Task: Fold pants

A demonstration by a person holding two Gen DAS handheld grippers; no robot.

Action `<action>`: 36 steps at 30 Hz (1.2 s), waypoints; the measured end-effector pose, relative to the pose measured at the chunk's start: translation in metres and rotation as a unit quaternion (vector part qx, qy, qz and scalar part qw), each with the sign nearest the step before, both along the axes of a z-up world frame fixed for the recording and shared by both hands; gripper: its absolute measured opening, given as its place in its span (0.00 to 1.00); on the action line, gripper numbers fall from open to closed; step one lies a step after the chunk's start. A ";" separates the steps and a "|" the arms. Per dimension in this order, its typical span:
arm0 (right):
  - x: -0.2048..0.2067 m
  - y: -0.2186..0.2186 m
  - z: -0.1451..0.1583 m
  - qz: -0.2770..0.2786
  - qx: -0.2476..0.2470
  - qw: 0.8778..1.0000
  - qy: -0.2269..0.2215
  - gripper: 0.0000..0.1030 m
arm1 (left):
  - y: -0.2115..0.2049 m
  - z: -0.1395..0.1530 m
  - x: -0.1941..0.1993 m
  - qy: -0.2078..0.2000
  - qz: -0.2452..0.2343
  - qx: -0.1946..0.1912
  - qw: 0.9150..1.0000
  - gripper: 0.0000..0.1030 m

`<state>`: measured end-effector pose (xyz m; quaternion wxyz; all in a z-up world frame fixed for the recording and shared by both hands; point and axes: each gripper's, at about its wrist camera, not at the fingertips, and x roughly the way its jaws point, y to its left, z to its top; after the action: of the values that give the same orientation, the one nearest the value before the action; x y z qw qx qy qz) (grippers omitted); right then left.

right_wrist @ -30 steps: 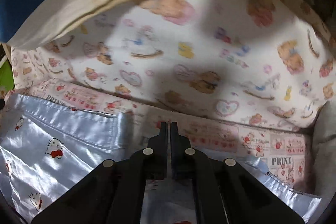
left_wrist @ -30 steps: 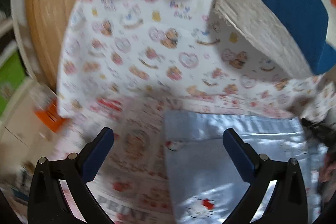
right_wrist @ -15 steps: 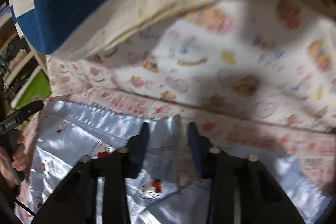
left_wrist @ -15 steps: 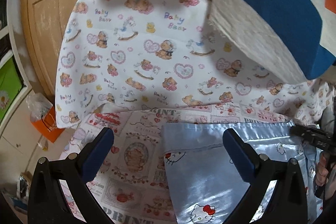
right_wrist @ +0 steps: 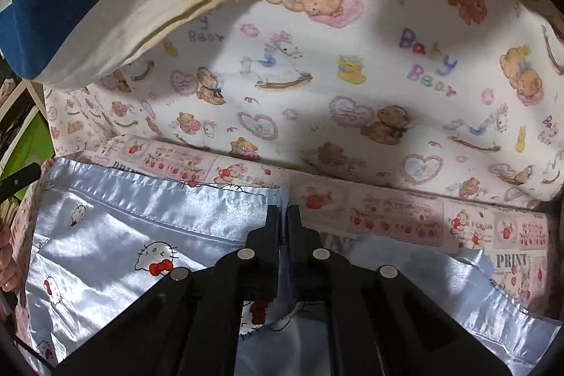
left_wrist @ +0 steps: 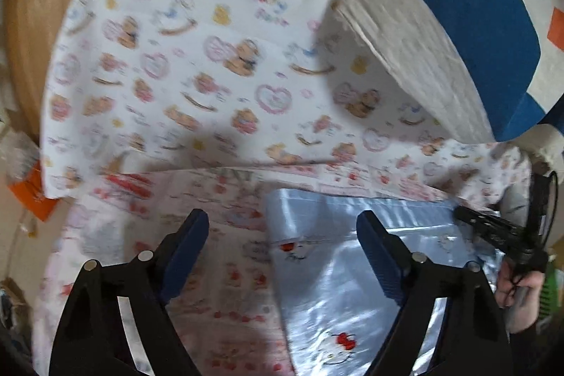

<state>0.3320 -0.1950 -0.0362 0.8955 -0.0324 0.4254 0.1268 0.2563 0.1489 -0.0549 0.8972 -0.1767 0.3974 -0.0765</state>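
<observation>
Your left gripper (left_wrist: 282, 245), jaws closing, straddles the left edge of the satin pants (left_wrist: 352, 270) without pinching it; they lie flat on the bed cover (left_wrist: 123, 235) near its pillow-side edge. Your right gripper (right_wrist: 281, 217) is clamped on the waistband's right end. Folding looks barely begun; every fold remains.

A home bedroom is showing here: a bed sheet (right_wrist: 387, 207) printed with cartoons, a teddy-bear cloth (right_wrist: 317, 87), a blue-and-cream pillow (left_wrist: 458, 6), and a wooden door (left_wrist: 28, 41) standing behind.
</observation>
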 end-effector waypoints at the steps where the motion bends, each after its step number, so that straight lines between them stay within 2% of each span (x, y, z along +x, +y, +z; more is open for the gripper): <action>1: 0.000 0.001 0.000 0.000 -0.001 1.000 -0.001 0.04 | -0.002 -0.001 0.002 0.002 -0.005 -0.004 1.000 0.81; 2: 0.000 0.002 -0.001 0.000 -0.002 1.000 -0.001 0.04 | -0.004 -0.003 0.004 0.002 -0.010 -0.006 1.000 0.76; 4: 0.000 0.002 -0.001 0.001 -0.002 1.000 -0.001 0.04 | -0.011 -0.005 0.008 0.005 -0.024 -0.001 1.000 0.50; 5: 0.000 0.002 0.000 0.000 -0.001 1.000 -0.001 0.04 | -0.014 -0.007 0.009 0.009 -0.030 0.000 1.000 0.24; 6: 0.000 0.002 0.000 0.001 0.004 1.000 -0.001 0.04 | -0.017 -0.008 0.010 0.014 -0.035 0.001 0.999 0.08; 7: 0.000 0.001 0.000 0.003 0.009 1.000 -0.002 0.04 | -0.019 -0.009 0.010 0.016 -0.037 0.004 0.999 0.04; 9: -0.001 0.002 0.000 0.008 0.019 1.000 -0.004 0.04 | -0.024 -0.004 0.005 0.004 -0.031 0.033 0.999 0.02; 12: -0.004 0.006 0.002 0.022 0.033 0.999 -0.012 0.04 | -0.032 0.016 -0.012 -0.033 -0.013 0.106 0.994 0.02; 15: -0.009 0.019 0.009 0.038 0.041 0.998 -0.025 0.04 | -0.036 0.038 -0.031 -0.068 0.019 0.173 0.982 0.02; 17: -0.012 0.031 0.017 0.048 0.041 0.997 -0.036 0.04 | -0.036 0.049 -0.038 -0.084 0.043 0.205 0.974 0.02; 20: -0.013 0.050 0.029 0.052 0.031 0.997 -0.047 0.04 | -0.030 0.053 -0.038 -0.082 0.067 0.242 0.964 0.02; 22: -0.008 0.066 0.034 0.054 0.032 0.997 -0.041 0.04 | -0.023 0.049 -0.032 -0.062 0.083 0.253 0.962 0.02; 28: 0.005 0.095 0.024 0.057 -0.003 0.998 -0.038 0.04 | -0.002 0.014 -0.007 0.026 0.091 0.231 0.968 0.02; 32: 0.011 0.094 0.011 0.053 0.000 0.998 -0.030 0.04 | -0.009 0.002 -0.003 0.037 0.082 0.258 0.962 0.03; 36: 0.013 0.084 0.012 0.048 0.001 0.998 -0.041 0.04 | -0.016 -0.003 -0.003 0.041 0.074 0.267 0.960 0.07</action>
<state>0.3453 -0.1108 -0.0243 0.9051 -0.0576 0.3862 0.1685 0.2529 0.1328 -0.0578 0.8978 0.0376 0.4258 0.1060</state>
